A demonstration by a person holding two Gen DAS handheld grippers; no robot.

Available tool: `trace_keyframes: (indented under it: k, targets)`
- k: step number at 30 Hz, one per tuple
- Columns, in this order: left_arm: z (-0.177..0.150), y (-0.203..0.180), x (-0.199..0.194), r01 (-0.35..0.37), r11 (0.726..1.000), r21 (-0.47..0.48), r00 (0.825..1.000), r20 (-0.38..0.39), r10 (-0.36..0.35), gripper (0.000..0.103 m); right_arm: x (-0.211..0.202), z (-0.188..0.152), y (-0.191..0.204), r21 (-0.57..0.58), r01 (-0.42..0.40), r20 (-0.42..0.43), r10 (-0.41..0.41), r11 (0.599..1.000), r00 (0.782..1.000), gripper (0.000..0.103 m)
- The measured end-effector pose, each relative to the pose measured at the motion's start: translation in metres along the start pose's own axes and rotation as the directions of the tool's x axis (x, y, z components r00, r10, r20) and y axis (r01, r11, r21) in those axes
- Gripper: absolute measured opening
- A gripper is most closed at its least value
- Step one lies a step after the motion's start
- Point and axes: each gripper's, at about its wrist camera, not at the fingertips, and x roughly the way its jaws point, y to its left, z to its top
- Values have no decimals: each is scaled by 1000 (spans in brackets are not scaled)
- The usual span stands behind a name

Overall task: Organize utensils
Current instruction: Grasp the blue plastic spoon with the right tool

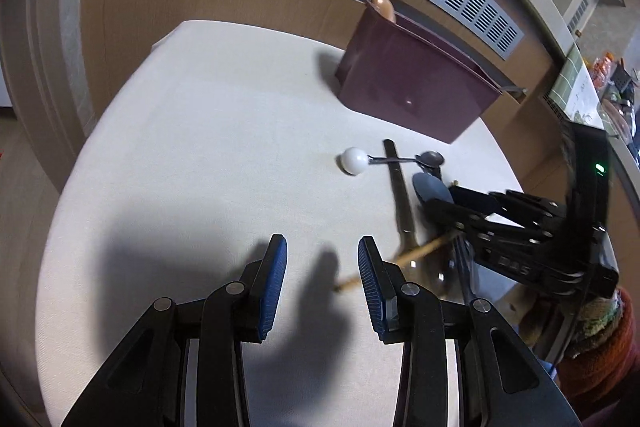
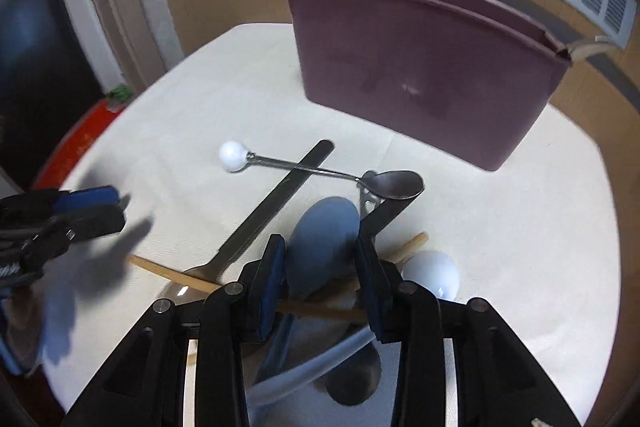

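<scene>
Right wrist view: right gripper (image 2: 320, 279) straddles the blue spoon (image 2: 324, 239) at 6 o'clock, jaws apart, not yet gripping. Closing could drag the crossed wooden chopstick (image 2: 172, 273) along. Left gripper (image 1: 322, 283) hangs apart, empty. Maroon caddy (image 2: 424, 75) waits at 1 o'clock.

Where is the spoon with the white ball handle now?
The spoon with the white ball handle lies on the table, crossing a dark flat handle, in front of the purple bin.
</scene>
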Motion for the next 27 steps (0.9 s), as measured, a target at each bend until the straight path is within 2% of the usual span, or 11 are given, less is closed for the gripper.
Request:
trace_keyframes:
  k: [4,10,15,18,23,27]
  targets:
    - [-1,-6,-2,-11,1000,22,1000,4,11,38,5,2,4,-4,49,1,-49,999,999,34]
    - [5,-13,3,12,1000,21,1000,-5,-12,38,-29,-18,-26,73,30,89,-37,997,995,33]
    - [31,-54,31,89,989,119,996,-31,-86,38,-46,-41,-60,166,59,116,-79,984,990,33]
    - [51,-86,60,121,978,169,992,-65,-111,38,-51,-54,-75,213,40,127,-69,976,989,33]
    - [76,-129,109,75,966,246,996,-70,-60,38,-56,-71,-85,258,23,149,-64,966,987,33]
    - [84,-143,141,54,961,270,994,-110,-25,38,-56,-77,-90,285,17,163,-66,958,985,33]
